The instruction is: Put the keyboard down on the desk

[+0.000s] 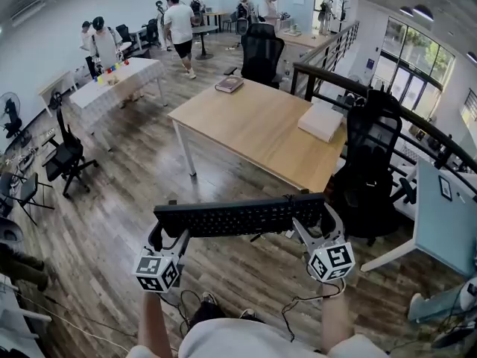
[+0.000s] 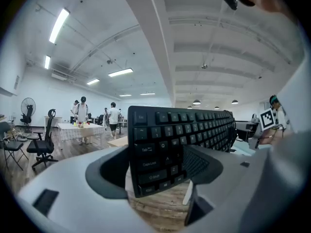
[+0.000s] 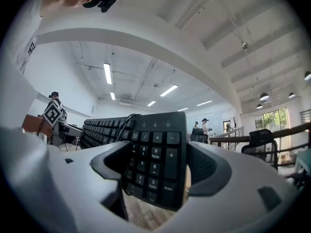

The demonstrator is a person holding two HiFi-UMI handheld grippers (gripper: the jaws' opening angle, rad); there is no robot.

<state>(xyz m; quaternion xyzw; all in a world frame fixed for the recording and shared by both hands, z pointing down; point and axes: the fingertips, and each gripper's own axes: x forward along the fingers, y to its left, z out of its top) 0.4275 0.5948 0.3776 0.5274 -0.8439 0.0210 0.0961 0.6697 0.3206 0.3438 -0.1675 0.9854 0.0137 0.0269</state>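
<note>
The black keyboard (image 1: 238,216) is off the desk, held in the air over the wooden floor (image 1: 127,192), just short of the near corner of the light wooden desk (image 1: 253,125). It lies crosswise to the person, tilted with its keys facing up towards the head camera.

The left gripper (image 2: 158,170) has its jaws spread wide and closed on the keyboard's left end, around the Tab and Caps Lock keys. The right gripper (image 3: 161,166), equally wide, clamps the number-pad end. A black cable (image 3: 121,123) loops off the keyboard's back edge.

On the desk, a dark book (image 1: 229,84) lies at the far corner and a flat white box (image 1: 322,120) near the right edge. One black office chair (image 1: 373,155) stands at that right edge, and another (image 1: 262,51) at the far side.
</note>
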